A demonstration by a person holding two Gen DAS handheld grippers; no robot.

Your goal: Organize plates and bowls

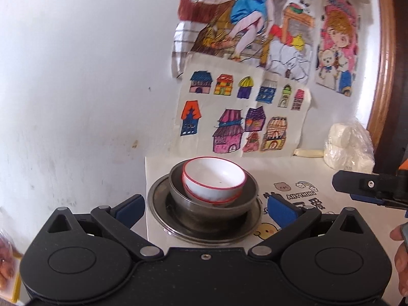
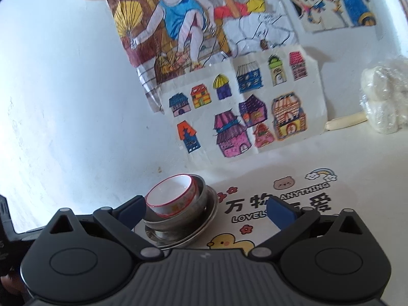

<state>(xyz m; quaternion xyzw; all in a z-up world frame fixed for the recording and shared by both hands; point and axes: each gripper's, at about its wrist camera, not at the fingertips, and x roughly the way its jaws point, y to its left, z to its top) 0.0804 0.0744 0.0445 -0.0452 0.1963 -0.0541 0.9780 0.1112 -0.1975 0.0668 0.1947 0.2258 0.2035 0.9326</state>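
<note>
Left wrist view shows your left gripper (image 1: 205,205) spread wide with nothing between its blue pads, the stack straight ahead of it: two red-rimmed white bowls (image 1: 214,178) nested in a steel bowl (image 1: 251,193) on a steel plate (image 1: 204,232), at the tablecloth's (image 1: 318,178) corner by the wall. Your right gripper (image 2: 205,210) is equally wide and empty, the stack just beyond its left pad
</note>
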